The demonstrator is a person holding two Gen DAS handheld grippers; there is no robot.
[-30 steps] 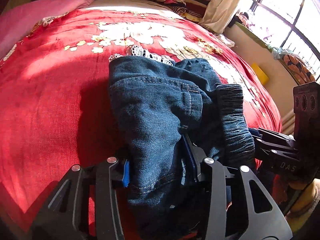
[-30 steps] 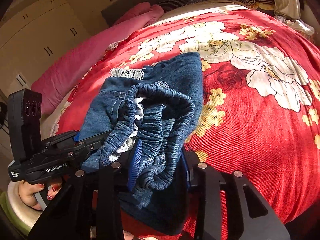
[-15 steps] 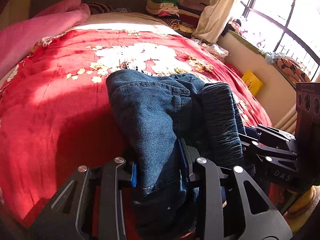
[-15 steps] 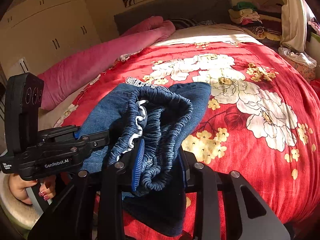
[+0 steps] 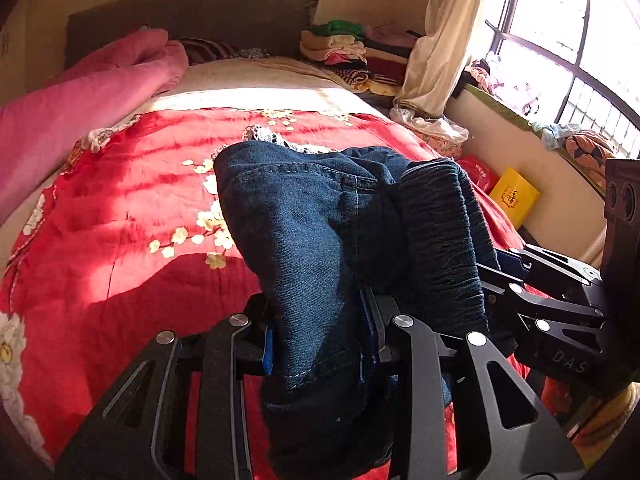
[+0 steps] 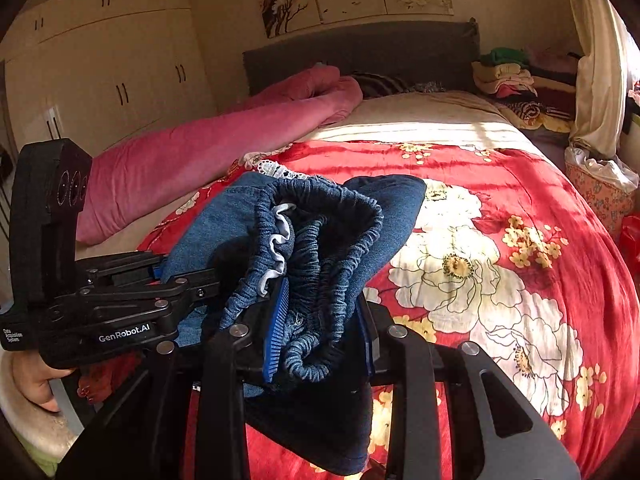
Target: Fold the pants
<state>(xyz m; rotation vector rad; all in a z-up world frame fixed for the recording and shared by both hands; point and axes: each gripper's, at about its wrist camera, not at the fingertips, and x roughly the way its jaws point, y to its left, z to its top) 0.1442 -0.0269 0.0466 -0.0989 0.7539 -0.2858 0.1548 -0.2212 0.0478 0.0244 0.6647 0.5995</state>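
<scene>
Jeans (image 5: 304, 240) hang bunched between both grippers, over the near edge of the bed (image 5: 120, 208). Left gripper (image 5: 320, 344): jaws narrowed, pads clamped on a denim fold. Right gripper (image 6: 320, 332): jaws narrowed, pads clamped on the gathered elastic waistband (image 6: 320, 240). Both grippers sit side by side, just apart. Loose denim droops below each grip.

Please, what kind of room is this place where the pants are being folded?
Most likely a home bedroom. A bed with a red floral quilt and a dark headboard fills the view, a built-in wardrobe stands along the wall, and folded clothes are stacked near the window curtain.
</scene>
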